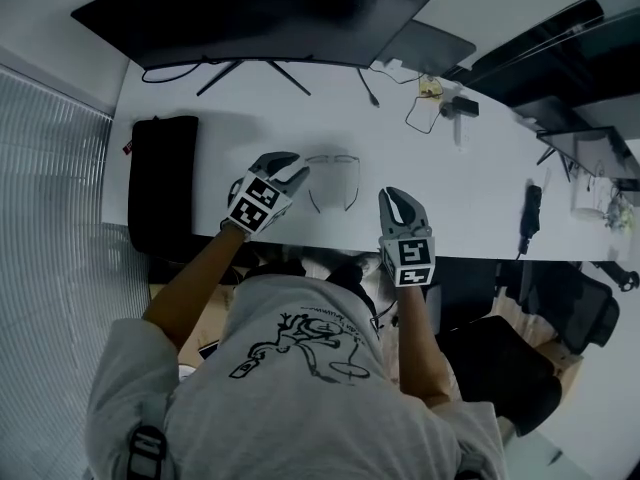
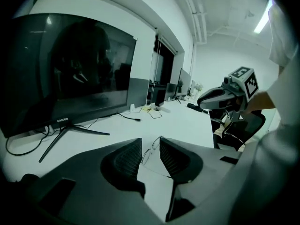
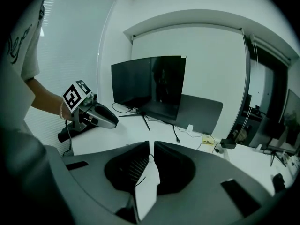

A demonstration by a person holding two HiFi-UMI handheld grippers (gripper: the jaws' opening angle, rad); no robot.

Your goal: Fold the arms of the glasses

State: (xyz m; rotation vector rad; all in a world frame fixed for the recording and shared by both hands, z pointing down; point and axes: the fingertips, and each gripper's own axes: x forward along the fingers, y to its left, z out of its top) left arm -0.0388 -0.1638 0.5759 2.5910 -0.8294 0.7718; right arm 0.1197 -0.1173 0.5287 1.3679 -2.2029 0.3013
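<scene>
While our left gripper [image 1: 291, 168] sits at the left end of the glasses [image 1: 332, 157], jaws apart with the frame showing in the gap, our right gripper [image 1: 398, 200] hangs just right of them, jaws almost together, empty. Glasses lie on the desk [image 1: 470, 198], arms unfolded.

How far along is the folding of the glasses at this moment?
Nothing is folded yet: the glasses lie on the desk with both arms spread. The left gripper is open at their left side; the right gripper is shut beside them. Both arms remain to fold.
</scene>
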